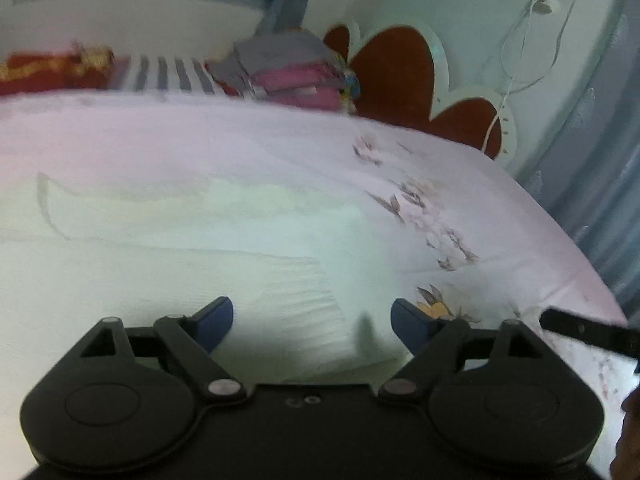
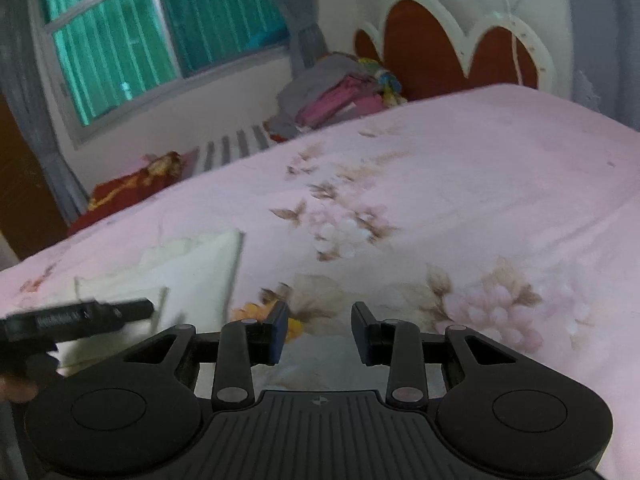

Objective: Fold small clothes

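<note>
Right, both grippers over a bed with a pink floral sheet (image 2: 460,184). Left gripper (image 1: 312,322) has its jaws spread wide, nothing between the 2 blue pads (image 1: 214,320), hanging just above a pale cream garment (image 1: 168,248) that lies flat on the sheet. Garment looks folded, with layered straight edges; blurred, so type unclear. In the right wrist view the same garment (image 2: 192,268) sits left of the right gripper (image 2: 320,330), beside the floral print. Right gripper jaws part-way apart, nothing gripped, pads over the sheet's flower pattern, not over the garment. The left gripper's black finger (image 2: 96,314) shows at the left edge of that view, above the garment. Far side of the bed: pile of clothes (image 2: 340,92), grey and pink, near the red heart-shaped headboard (image 2: 424,48). Window (image 2: 160,28) with teal curtain behind.
</note>
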